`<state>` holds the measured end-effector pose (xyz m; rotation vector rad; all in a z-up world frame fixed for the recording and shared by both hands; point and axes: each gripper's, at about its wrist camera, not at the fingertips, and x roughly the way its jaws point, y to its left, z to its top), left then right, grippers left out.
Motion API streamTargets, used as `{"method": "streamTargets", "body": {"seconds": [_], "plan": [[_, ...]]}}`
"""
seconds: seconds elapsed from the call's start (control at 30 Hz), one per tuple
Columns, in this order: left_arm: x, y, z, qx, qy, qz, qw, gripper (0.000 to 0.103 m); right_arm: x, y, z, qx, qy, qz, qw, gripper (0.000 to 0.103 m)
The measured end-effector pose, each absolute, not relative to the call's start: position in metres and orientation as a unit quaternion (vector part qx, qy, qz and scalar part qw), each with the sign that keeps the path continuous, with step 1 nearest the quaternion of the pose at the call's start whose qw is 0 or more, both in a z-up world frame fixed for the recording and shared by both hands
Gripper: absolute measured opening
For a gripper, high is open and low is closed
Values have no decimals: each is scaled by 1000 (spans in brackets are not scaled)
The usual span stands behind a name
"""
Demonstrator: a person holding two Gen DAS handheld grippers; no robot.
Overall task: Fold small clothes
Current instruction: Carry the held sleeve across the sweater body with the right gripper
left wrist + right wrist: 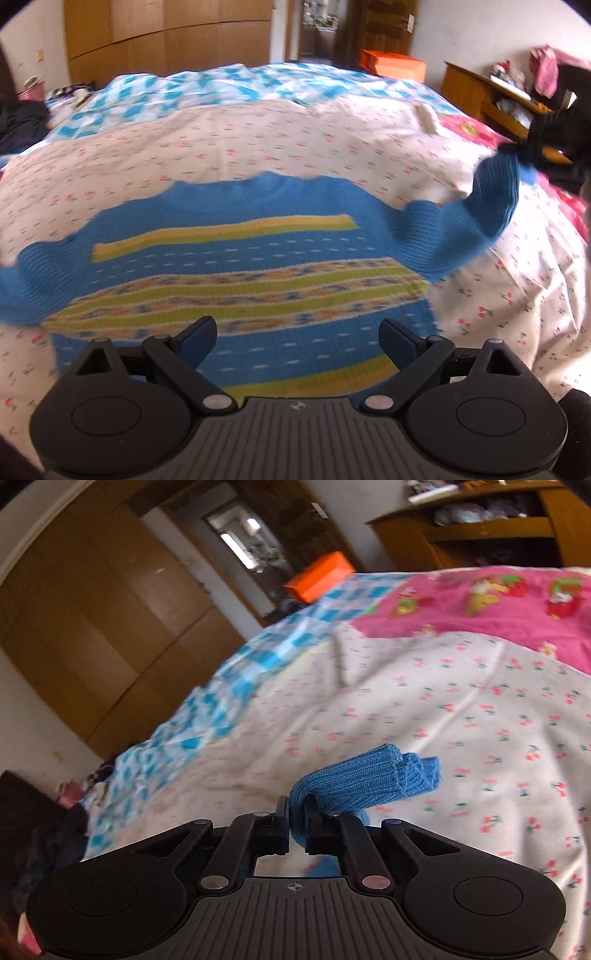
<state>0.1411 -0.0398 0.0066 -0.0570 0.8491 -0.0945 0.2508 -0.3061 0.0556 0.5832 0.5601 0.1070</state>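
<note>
A small blue knit sweater (pixel 236 258) with yellow, green and patterned stripes lies flat on the bed, neck away from me. My left gripper (pixel 297 338) is open and empty, hovering over the sweater's lower body. My right gripper (pixel 297 821) is shut on the cuff of the sweater's right sleeve (pixel 362 779) and holds it lifted off the bed. In the left wrist view that sleeve (pixel 484 210) rises up to the right gripper (pixel 532 147) at the right edge. The left sleeve (pixel 26 280) lies spread at the left.
The bed is covered by a white sheet with small cherries (pixel 258 147), a blue checked quilt (pixel 229 85) farther back and a pink cartoon blanket (pixel 480 598) on the right. A wooden wardrobe (pixel 166 37), an orange box (pixel 391 64) and a cluttered wooden shelf (pixel 491 92) stand beyond.
</note>
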Motion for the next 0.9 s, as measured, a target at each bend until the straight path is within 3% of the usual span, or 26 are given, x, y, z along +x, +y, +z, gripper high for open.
{"method": "streamTargets", "body": {"seconds": [0.2,0.43,0.67,0.9], "plan": [[118,24,12,-52,385,11,922,99,259,-158,78,207,298,198,910,8],[87,89,8,-70,359,93,926,99,258,-7,-6,39,397,285,871,8],[79,117,-1,-121,349,108,923,99,222,33,-36,-105,384,304,865,12],[75,126,-3,-147,334,110,924,99,229,53,-36,-125,383,317,859,19]]}}
